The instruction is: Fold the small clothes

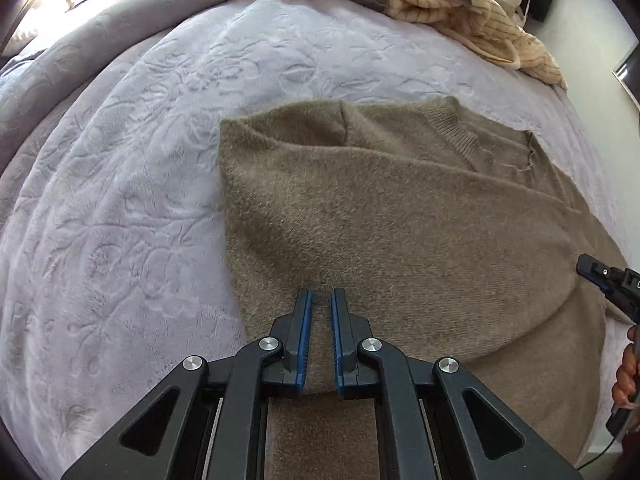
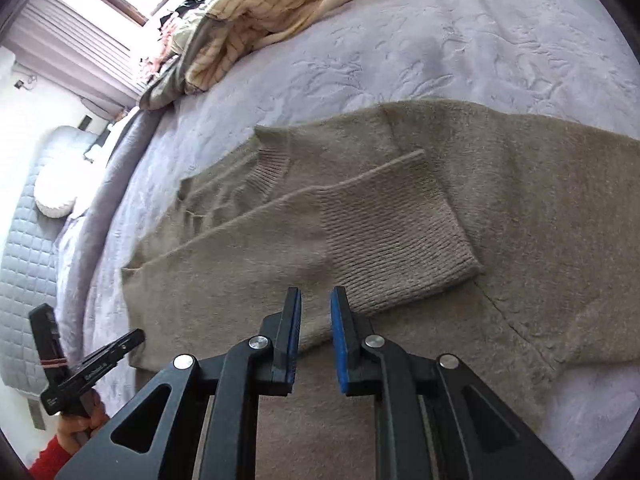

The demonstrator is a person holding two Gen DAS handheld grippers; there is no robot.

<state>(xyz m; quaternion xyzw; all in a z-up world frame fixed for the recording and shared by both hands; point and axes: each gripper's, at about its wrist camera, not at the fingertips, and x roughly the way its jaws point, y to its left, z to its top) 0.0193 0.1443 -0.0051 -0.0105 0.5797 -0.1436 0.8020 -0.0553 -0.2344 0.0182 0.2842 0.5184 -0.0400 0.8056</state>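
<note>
A fuzzy taupe knit sweater (image 1: 400, 216) lies flat on a lavender bedspread (image 1: 140, 160), with a sleeve folded across its body. In the right wrist view the sweater (image 2: 520, 208) shows the folded sleeve's ribbed cuff (image 2: 400, 236) and the collar (image 2: 272, 164). My left gripper (image 1: 320, 300) hovers over the sweater's lower part, jaws a little apart, holding nothing. My right gripper (image 2: 316, 300) hovers just above the folded sleeve, jaws a little apart and empty. The right gripper also shows at the edge of the left wrist view (image 1: 608, 280), and the left gripper in the right wrist view (image 2: 84, 360).
A heap of cream striped and olive clothes (image 1: 460, 12) lies at the far end of the bed, also in the right wrist view (image 2: 260, 28). A quilted grey headboard or cushion (image 2: 28, 248) and a window with curtains (image 2: 100, 28) are beyond the bed's edge.
</note>
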